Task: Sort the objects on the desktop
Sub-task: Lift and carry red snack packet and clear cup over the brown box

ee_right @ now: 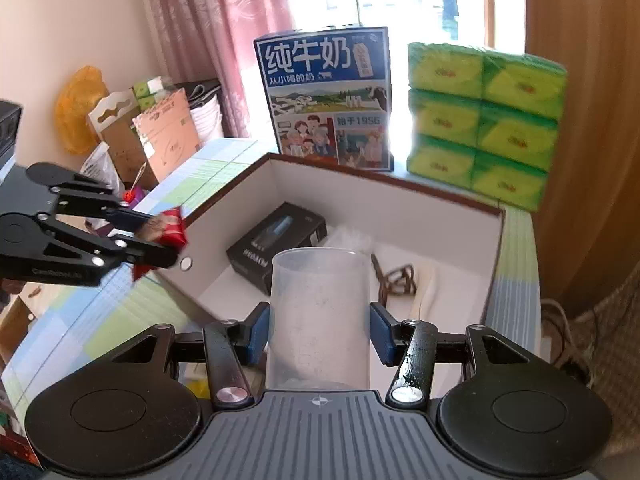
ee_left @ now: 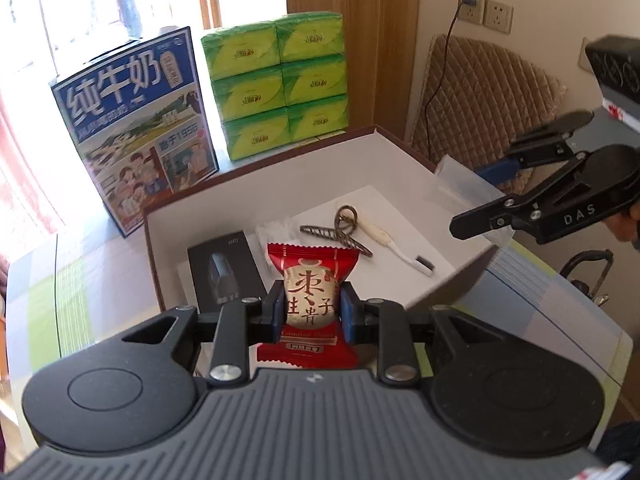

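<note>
My left gripper (ee_left: 311,309) is shut on a red and cream snack packet (ee_left: 310,280), held upright just above the near edge of an open box (ee_left: 260,168) with white inside walls. From the right wrist view, the same left gripper (ee_right: 156,236) holds the packet (ee_right: 174,230) over the box's left rim (ee_right: 224,200). My right gripper (ee_right: 320,336) is shut on a translucent plastic cup (ee_right: 320,312) above the box's near side. In the left wrist view the right gripper (ee_left: 476,200) hangs over the box's right corner.
Inside the box lie a black carton (ee_left: 224,272), a brown hair clip (ee_left: 336,236), a white brush (ee_left: 396,246) and a clear plastic bag (ee_right: 352,240). Behind it stand a blue milk carton (ee_right: 328,96) and stacked green tissue packs (ee_right: 484,120). Cardboard clutter (ee_right: 160,140) sits left.
</note>
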`<action>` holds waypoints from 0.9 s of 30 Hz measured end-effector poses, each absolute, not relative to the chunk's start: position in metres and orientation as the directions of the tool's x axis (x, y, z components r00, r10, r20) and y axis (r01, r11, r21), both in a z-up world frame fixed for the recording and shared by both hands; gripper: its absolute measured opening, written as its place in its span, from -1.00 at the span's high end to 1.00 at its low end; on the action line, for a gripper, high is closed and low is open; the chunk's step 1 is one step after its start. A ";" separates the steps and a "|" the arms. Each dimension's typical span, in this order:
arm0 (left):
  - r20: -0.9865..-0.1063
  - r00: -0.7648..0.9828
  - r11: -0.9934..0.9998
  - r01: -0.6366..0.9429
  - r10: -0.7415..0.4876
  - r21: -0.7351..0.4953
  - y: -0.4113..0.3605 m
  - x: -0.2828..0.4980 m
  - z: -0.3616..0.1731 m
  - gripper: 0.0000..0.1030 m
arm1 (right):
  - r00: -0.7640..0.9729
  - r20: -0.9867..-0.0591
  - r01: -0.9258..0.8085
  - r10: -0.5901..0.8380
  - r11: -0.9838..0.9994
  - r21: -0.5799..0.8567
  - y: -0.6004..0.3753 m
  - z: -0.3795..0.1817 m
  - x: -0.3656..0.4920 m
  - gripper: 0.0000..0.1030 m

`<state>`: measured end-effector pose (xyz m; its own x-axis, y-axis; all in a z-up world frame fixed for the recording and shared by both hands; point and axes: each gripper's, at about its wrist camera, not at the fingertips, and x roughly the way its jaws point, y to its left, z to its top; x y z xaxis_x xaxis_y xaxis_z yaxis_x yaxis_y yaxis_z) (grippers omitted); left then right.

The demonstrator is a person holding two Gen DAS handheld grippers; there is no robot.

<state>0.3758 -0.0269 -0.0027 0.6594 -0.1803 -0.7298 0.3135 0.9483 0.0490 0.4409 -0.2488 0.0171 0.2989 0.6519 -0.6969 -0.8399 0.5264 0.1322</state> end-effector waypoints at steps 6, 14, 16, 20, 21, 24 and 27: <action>-0.772 0.606 0.936 0.349 -0.192 0.042 -0.031 0.417 -0.015 0.55 | 0.268 -0.729 -0.859 0.629 0.499 0.115 -0.231 0.009 0.464 0.04; -0.831 0.515 0.923 0.386 -0.208 0.008 -0.041 0.446 -0.050 0.55 | 0.233 -0.811 -0.857 0.537 0.507 0.089 -0.212 -0.020 0.485 0.04; -0.857 0.475 0.920 0.393 -0.201 0.002 -0.044 0.452 -0.063 0.55 | 0.221 -0.831 -0.856 0.510 0.510 0.085 -0.209 -0.030 0.488 0.04; -0.901 0.396 0.917 0.399 -0.176 -0.004 -0.049 0.463 -0.087 0.55 | 0.192 -0.875 -0.853 0.445 0.516 0.076 -0.202 -0.050 0.493 0.04; -0.910 0.376 0.918 0.398 -0.174 -0.011 -0.050 0.465 -0.093 0.55 | 0.181 -0.882 -0.853 0.435 0.516 0.080 -0.200 -0.054 0.493 0.04; -0.927 0.335 0.927 0.375 -0.167 -0.032 -0.051 0.473 -0.105 0.55 | 0.158 -0.898 -0.852 0.411 0.516 0.087 -0.196 -0.063 0.494 0.04; -0.937 0.313 0.933 0.358 -0.158 -0.038 -0.051 0.478 -0.112 0.55 | 0.135 -0.909 -0.841 0.394 0.531 0.105 -0.193 -0.069 0.497 0.04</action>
<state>0.4780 -0.0515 -0.1116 0.3129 -0.1576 -0.9366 0.3575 0.9332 -0.0376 0.4973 -0.1929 -0.0687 0.1350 0.3937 -0.9093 -0.8406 0.5313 0.1052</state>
